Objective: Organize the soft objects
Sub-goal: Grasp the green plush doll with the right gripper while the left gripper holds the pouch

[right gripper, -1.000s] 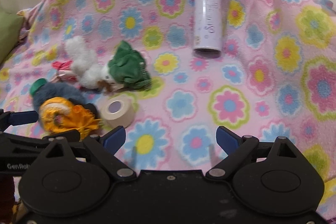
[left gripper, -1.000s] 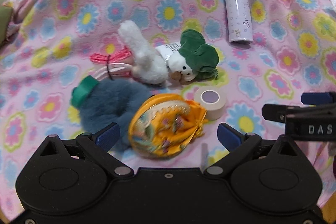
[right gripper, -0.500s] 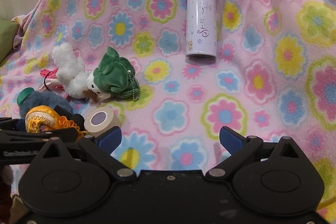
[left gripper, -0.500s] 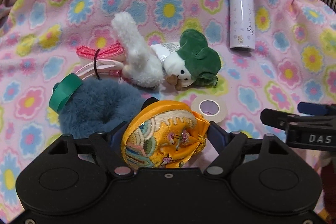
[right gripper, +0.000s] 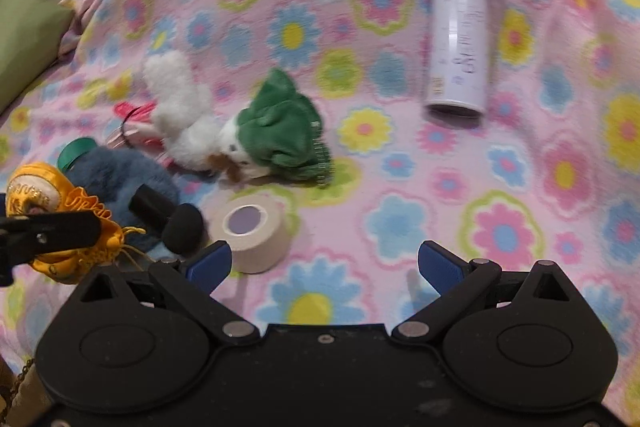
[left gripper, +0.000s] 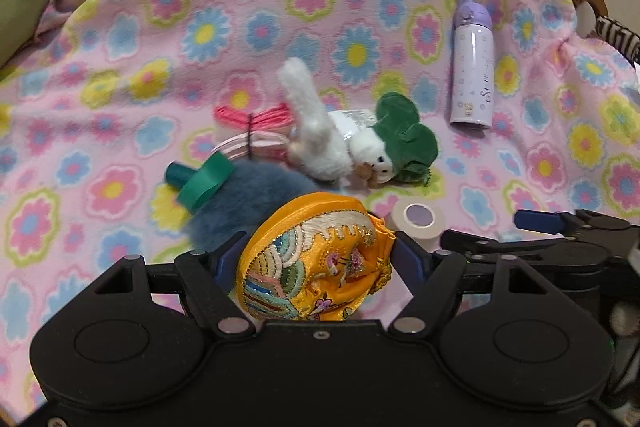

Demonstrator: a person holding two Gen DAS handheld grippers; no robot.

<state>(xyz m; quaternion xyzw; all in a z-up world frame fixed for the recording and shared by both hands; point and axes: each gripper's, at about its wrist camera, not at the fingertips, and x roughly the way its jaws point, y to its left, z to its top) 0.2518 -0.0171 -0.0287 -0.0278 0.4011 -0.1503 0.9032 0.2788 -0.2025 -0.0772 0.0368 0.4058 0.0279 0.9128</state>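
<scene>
**Pouch in the left tongs, tape roll just ahead of the right**

A pink fleece blanket printed with blue, yellow and pink flowers (left gripper: 120, 39) is covering the whole working surface, with a green cushion (right gripper: 24, 35) showing at the left edge of both views.

The left gripper (left gripper: 316, 263) is clamping an orange embroidered satin pouch (left gripper: 312, 263) at the bottom centre of its own view; its jaws have just been closing, and the blue pads are now pressing on both sides of the pouch, its gathered neck pointing to the right. In the right wrist view the same pouch is sitting at the far left, appearing lifted clear of the blanket.

The right gripper (right gripper: 324, 263) is standing wide apart with nothing between its pads. Just past its left pad, at lower centre-left of that view, a beige roll of tape (right gripper: 254, 233) is lying with its open core facing up. Going by position, the right gripper is the nearer one to it, and it would probably need to shift left to straddle the roll.

Further up the frame, the white plush duck in a green hood (right gripper: 240, 135) is lying on its side, long axis running left to right. A fluffy blue-grey pompom with a green ribbon (left gripper: 248, 199) is resting just behind the pouch. A lilac metal flask (right gripper: 458, 39) is lying well apart at upper right.
</scene>
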